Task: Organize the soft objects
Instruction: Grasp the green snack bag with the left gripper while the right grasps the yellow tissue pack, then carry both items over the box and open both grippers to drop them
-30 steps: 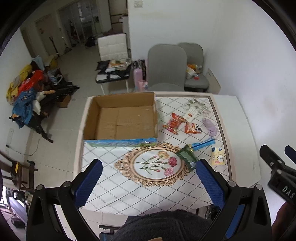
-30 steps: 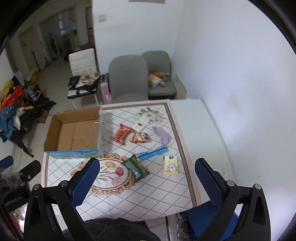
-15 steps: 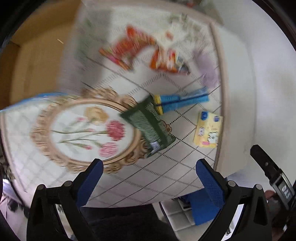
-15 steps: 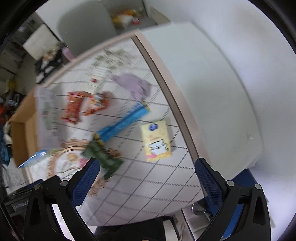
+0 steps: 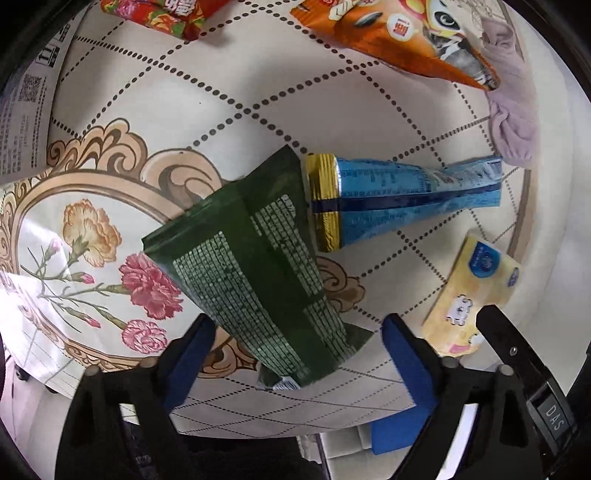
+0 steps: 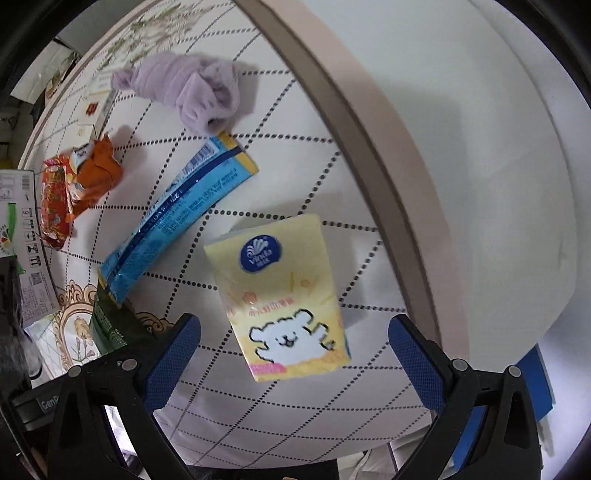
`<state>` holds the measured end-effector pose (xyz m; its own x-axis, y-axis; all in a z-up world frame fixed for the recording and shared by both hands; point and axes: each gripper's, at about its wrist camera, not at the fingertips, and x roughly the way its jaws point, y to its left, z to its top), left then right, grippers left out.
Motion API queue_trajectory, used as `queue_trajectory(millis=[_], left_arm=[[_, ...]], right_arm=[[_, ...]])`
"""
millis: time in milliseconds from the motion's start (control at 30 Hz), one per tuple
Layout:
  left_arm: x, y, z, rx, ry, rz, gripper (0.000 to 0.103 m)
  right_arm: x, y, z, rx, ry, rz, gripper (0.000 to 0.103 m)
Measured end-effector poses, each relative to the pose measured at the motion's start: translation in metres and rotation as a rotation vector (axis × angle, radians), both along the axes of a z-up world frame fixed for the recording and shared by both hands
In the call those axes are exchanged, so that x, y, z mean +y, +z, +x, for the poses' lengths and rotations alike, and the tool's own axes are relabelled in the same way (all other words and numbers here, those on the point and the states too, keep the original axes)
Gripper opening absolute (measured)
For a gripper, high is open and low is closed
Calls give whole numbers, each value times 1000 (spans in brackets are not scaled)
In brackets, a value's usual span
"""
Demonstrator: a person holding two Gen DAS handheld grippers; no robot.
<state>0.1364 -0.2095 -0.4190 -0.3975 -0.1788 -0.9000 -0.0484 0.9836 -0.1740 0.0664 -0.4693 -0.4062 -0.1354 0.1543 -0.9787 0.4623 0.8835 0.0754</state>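
My left gripper (image 5: 295, 354) is open, low over the table, its jaws either side of the near end of a dark green snack bag (image 5: 255, 266). A blue and gold packet (image 5: 399, 199) lies just beyond it. My right gripper (image 6: 291, 354) is open, its jaws either side of a yellow tissue pack (image 6: 284, 295), which also shows in the left wrist view (image 5: 472, 291). A purple cloth (image 6: 192, 88) lies further back; it also shows in the left wrist view (image 5: 513, 114).
An orange snack bag (image 5: 399, 40) and a red one (image 5: 162, 14) lie at the far side. The cardboard box wall (image 5: 26, 110) stands at the left. The table's pink border (image 6: 354, 122) and near edge (image 6: 295, 443) are close.
Both grippers have dropped from high above the table to just over it, the left toward the green bag, the right toward the tissue pack. Both stay open.
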Motion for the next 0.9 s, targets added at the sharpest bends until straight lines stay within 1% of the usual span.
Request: queue_trajectory(millis=[33,67,100,133,200,233,300,367,567,700,767,800,833,900], left_arm=[[-1,-2,-2,1,-1,-4,70],[-2,-7,-4,4,-6,-3,53],[-2,-9,-6,7,-14,10,49],[-2,-8,-9,3,-16,5,49],[-2,-6,-13,-17,-38,15,44],[-2,0,-14,-23,-49,17,43],[0,5,-23,-41,-72,24,38],[3,13,-33,-58,-89,25,35],[29,44,-75,-120,-115,2,29],[46,89,-98,-178,-120,-25,29],[59,111,-107,-218,-117,-46,29],[67,128,-114,-247,-113,-53,29],[74,144,-120,-275,-104,-65,29],[92,182,-120,-327,-86,-82,29]], right_arm=[[1,-4,1,4,2,5,102],[2,-7,2,7,2,11,101],[2,-12,2,14,0,18,96],[3,-15,2,21,-2,28,85],[5,-22,1,39,-4,50,69],[6,-23,0,32,-5,50,69],[7,-23,-3,17,1,41,68],[11,-20,-8,11,8,53,67],[29,14,-27,-49,52,84,67],[50,47,-37,-108,108,114,67],[67,70,-37,-138,148,130,67],[77,85,-35,-159,169,148,67],[84,95,-33,-176,186,161,67],[102,120,-22,-225,228,189,67]])
